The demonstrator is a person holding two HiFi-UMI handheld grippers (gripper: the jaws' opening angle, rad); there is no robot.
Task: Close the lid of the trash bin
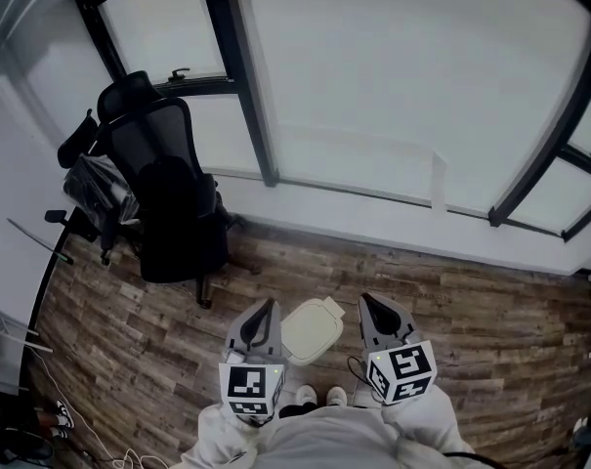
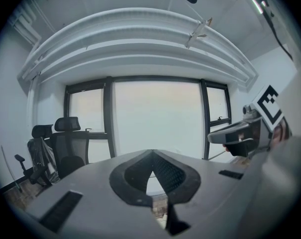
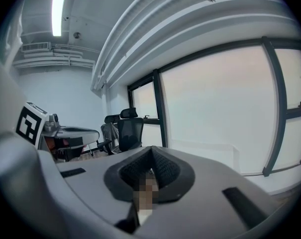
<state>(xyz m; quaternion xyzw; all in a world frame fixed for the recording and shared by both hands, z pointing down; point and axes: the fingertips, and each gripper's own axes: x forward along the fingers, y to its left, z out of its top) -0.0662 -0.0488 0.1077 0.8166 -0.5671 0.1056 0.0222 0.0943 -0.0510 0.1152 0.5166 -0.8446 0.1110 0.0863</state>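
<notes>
A small cream trash bin (image 1: pixel 310 332) stands on the wood floor just in front of the person's feet. From above only its pale top shows, and the lid looks down over it; I cannot tell whether it is fully seated. My left gripper (image 1: pixel 269 304) is held to the bin's left and my right gripper (image 1: pixel 365 299) to its right. Both are raised above it and touch nothing. Each has its jaws together at the tips with nothing between them, as seen on the left gripper (image 2: pixel 151 153) and the right gripper (image 3: pixel 151 149). Both point toward the window; the bin is out of both gripper views.
A black office chair (image 1: pixel 168 198) stands at the left by the large window (image 1: pixel 393 76), with a bag-covered item (image 1: pixel 95 189) beside it. Cables (image 1: pixel 100 447) lie on the floor at lower left. The person's white shoes (image 1: pixel 319 396) are just behind the bin.
</notes>
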